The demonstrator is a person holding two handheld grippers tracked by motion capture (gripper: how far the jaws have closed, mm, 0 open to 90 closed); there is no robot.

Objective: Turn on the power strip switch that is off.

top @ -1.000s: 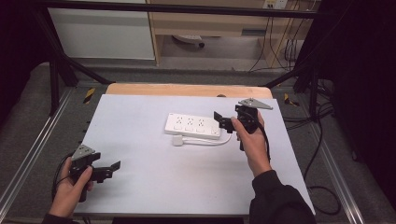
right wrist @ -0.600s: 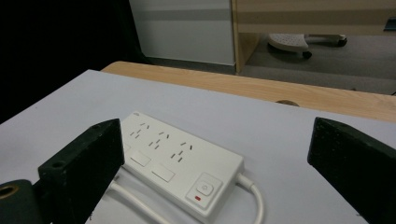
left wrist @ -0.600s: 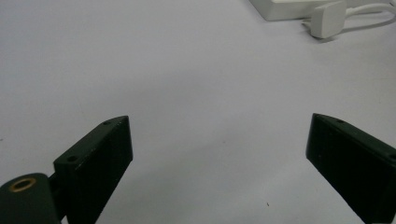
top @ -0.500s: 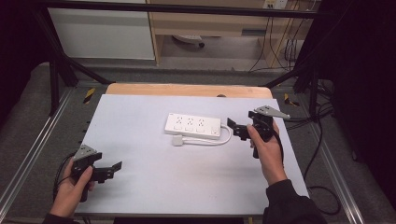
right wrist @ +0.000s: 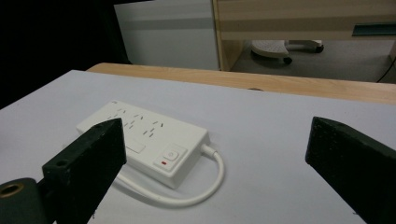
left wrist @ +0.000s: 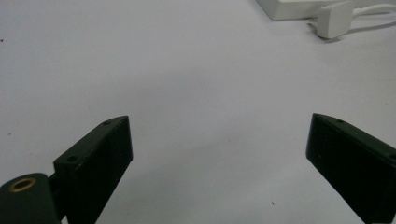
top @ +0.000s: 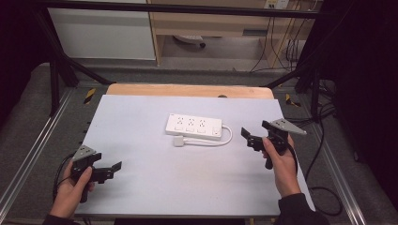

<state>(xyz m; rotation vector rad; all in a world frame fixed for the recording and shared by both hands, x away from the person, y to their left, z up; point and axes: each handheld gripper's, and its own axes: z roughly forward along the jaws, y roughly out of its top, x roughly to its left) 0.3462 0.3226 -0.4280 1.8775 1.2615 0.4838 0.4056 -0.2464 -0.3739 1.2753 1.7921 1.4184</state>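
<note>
Facing my right claw, jaws wide apart: white power strip flat on surface, cord looped, plug alongside. Left claw also spread, holding nothing.

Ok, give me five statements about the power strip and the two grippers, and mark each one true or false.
1. The right gripper is clamped on the power strip. False: its jaws stand open, apart from the strip.
2. The power strip's cord loops from its right end back to a white plug lying on the table in front of it. True.
3. The left gripper holds the plug. False: it is open near the table's front left corner, holding nothing.
4. The strip's switch sits at the end where the cord comes out. True.
5. The strip stands on its edge. False: it lies flat, sockets up.
</note>
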